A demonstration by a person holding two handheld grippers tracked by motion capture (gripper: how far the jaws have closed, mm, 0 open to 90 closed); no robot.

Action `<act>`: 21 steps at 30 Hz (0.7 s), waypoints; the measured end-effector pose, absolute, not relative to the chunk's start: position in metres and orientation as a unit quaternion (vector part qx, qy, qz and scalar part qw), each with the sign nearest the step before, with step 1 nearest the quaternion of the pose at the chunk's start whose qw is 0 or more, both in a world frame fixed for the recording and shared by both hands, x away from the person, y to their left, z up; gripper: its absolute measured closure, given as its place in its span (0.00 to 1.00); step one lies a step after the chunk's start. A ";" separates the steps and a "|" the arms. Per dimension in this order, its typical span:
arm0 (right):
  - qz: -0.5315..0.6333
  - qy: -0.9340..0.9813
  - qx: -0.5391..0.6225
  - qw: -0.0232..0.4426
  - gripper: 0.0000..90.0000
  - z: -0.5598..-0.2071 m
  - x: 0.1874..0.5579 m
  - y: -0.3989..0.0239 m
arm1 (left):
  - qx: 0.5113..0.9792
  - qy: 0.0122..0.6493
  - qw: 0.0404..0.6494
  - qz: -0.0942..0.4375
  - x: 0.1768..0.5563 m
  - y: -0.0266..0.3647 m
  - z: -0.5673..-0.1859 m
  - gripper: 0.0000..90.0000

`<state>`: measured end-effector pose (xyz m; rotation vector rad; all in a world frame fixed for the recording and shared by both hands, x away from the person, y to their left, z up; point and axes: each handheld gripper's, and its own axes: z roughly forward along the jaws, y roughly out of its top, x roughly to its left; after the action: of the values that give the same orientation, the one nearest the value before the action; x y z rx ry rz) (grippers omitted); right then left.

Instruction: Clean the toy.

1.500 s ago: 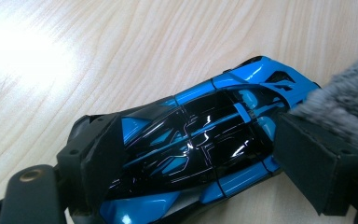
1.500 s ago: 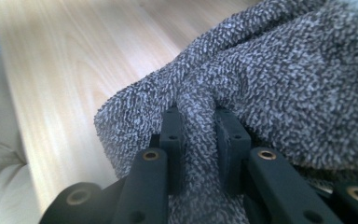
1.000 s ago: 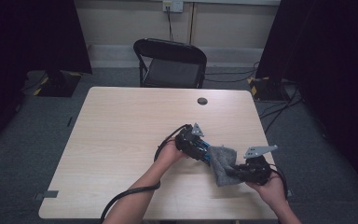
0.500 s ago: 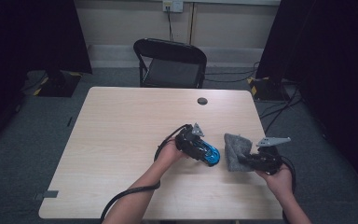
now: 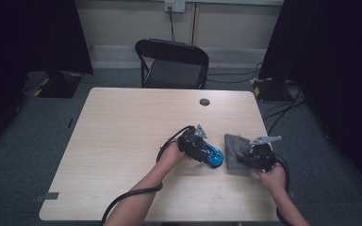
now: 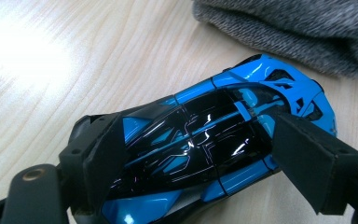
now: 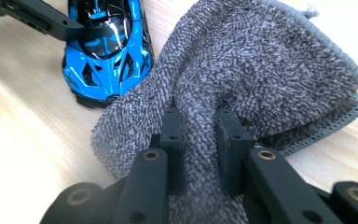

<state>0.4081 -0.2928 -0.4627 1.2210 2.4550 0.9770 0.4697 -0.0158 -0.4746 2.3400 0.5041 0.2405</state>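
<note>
A blue and black toy car rests on the wooden table, gripped across its body by my left gripper, whose pads press on both sides. Just to its right lies a grey cloth, bunched up on the table. My right gripper is shut on a fold of that cloth, its pads pinching the fabric. The car's nose points toward the cloth and nearly touches it.
A black folding chair stands behind the table's far edge. A small dark round cap sits near the far side of the table. Cables trail from both grippers off the near edge. Dark curtains hang at either side.
My right gripper has pulled the grey cloth off the car toward the right and lowered it onto the table. The left gripper and the car have stayed put.
</note>
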 end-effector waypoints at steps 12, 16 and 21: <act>0.321 0.849 0.408 0.104 0.84 -0.475 0.410 -0.277 | 0.906 0.198 0.362 0.093 0.469 -0.016 -0.475 0.20; 0.324 0.849 0.405 0.098 0.84 -0.475 0.408 -0.275 | 0.906 0.198 0.362 0.093 0.469 -0.016 -0.475 0.20; 0.326 0.853 0.397 0.089 0.84 -0.475 0.404 -0.271 | 0.906 0.198 0.362 0.093 0.470 -0.016 -0.475 0.20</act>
<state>0.4040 -0.2708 -0.4752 1.1816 2.5371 0.9710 0.4696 -0.0156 -0.4750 2.3344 0.5092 0.2392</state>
